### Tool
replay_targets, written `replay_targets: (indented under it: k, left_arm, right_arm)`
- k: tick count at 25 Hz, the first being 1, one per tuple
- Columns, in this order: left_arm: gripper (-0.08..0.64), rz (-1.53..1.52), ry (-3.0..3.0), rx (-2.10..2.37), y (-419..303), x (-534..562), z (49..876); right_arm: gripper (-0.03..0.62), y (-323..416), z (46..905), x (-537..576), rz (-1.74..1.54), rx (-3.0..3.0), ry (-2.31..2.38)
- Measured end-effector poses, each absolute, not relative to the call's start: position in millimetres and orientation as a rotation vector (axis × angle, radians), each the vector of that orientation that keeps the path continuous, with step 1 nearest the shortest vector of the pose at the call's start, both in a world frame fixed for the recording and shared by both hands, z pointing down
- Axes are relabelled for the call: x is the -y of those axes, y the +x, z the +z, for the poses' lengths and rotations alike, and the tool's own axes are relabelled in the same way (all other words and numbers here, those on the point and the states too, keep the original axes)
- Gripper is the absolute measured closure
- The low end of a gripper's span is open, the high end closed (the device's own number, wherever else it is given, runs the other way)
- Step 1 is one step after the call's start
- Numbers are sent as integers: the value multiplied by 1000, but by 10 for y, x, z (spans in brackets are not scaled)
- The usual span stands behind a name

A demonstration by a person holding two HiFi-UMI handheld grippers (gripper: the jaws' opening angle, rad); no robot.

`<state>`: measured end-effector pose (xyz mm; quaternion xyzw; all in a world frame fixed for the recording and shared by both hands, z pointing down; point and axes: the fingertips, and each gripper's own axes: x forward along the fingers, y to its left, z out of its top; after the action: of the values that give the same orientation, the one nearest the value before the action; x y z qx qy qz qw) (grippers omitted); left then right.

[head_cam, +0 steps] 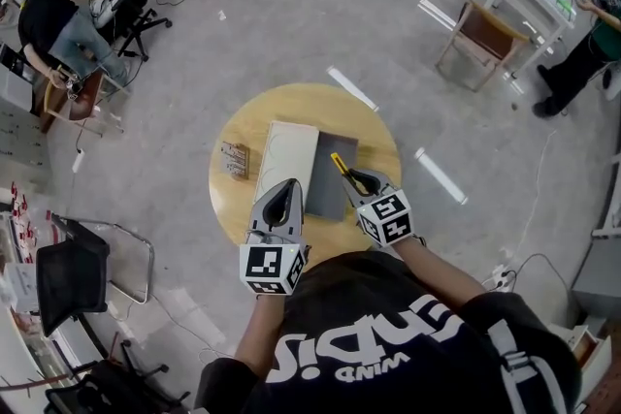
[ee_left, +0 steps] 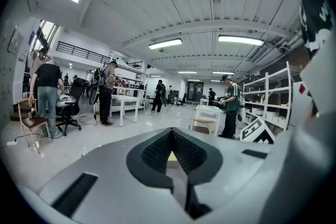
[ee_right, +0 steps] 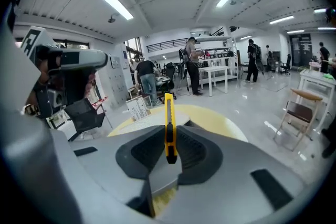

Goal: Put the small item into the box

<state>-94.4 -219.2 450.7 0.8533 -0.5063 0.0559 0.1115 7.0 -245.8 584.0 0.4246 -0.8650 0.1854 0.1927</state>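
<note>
Two hand-held grippers hover over a round yellow bench (head_cam: 376,137). The left hand-held gripper (head_cam: 286,187) has its jaws pressed together with nothing between them; in its own view only a yellow sliver shows behind the tips (ee_left: 170,132), and the bench top is otherwise hidden by the gripper body. The right hand-held gripper (head_cam: 351,177) is pinching a yellow utility knife (head_cam: 339,164); the knife stands on edge between the pads (ee_right: 168,113), its front end pointing past the tips and its rear end cut off below them. The knife is in the air above a grey panel (head_cam: 330,191), just beside a white box (head_cam: 289,155); whether the panel belongs to the box, and whether the box is open, cannot be told; the left gripper covers the box's near end. A small object (head_cam: 234,159) lies left of the box, too small to identify.
</note>
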Motion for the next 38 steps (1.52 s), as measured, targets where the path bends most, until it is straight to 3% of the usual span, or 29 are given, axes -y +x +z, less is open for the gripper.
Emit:
replay_targets:
  k: [27,38]
  left_arm:
    - [552,170,2466,1514,-994,2314,4592]
    - [552,168,2465,1502,-975,2327,4627]
  right_arm:
    - [531,-180,6929,2690,803,2074,1102]
    - [531,-108,7043,2785,664,1983,1105]
